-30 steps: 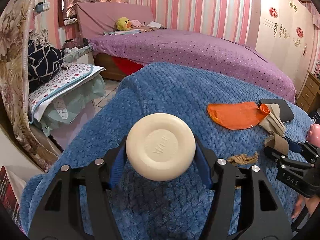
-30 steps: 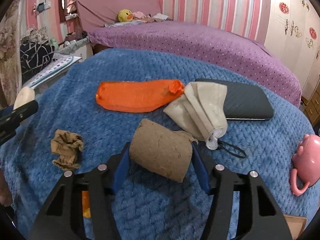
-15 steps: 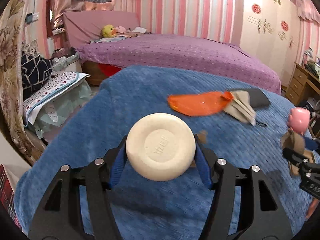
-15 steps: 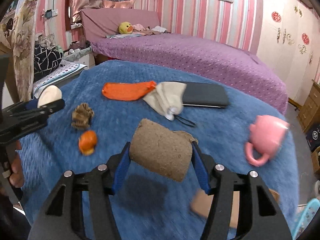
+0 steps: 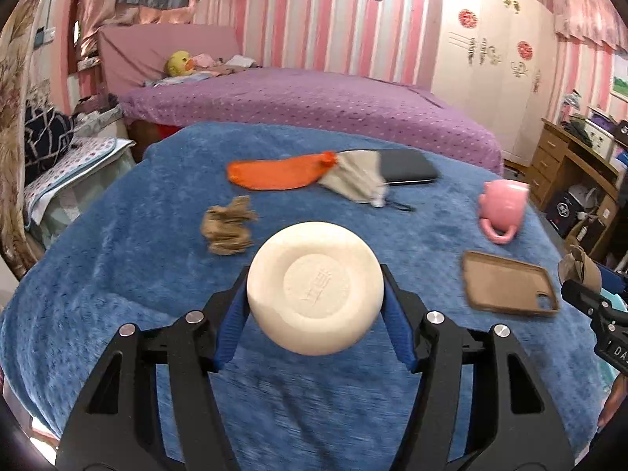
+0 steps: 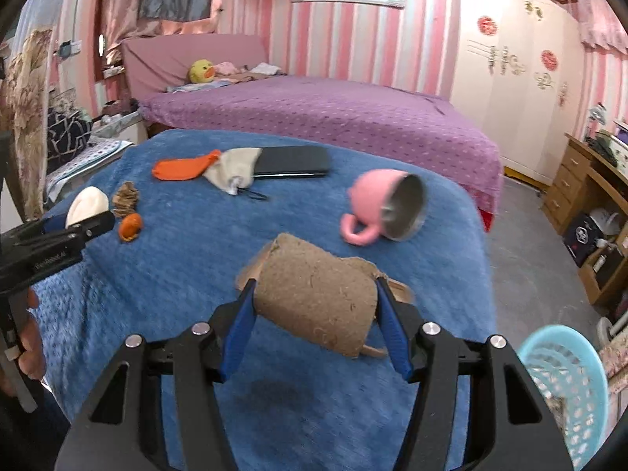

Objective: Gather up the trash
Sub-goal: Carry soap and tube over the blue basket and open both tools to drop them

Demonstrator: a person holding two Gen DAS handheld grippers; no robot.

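Observation:
My left gripper (image 5: 315, 304) is shut on a round cream soap bar (image 5: 315, 287), held above the blue blanket (image 5: 117, 259). In the right wrist view it shows at far left (image 6: 88, 218) with the soap bar (image 6: 87, 206). My right gripper (image 6: 314, 300) is shut on a brown cardboard tube (image 6: 314, 298), which also shows at the right edge of the left wrist view (image 5: 581, 271). On the blanket lie a crumpled brown paper (image 5: 227, 227), an orange peel (image 6: 130, 227) and an orange pouch (image 5: 278, 172). A light-blue basket (image 6: 565, 388) stands low at the right.
On the blanket also lie a beige cloth bag (image 5: 359, 180), a black case (image 5: 408, 167), a tipped pink mug (image 6: 386, 204) and a brown phone case (image 5: 508, 288). A purple bed (image 6: 333, 117) lies behind, wooden drawers (image 6: 585, 184) at right.
Both grippers have drawn back and to the right over the blanket, each keeping its hold. The mug, phone case and blue basket have come into view.

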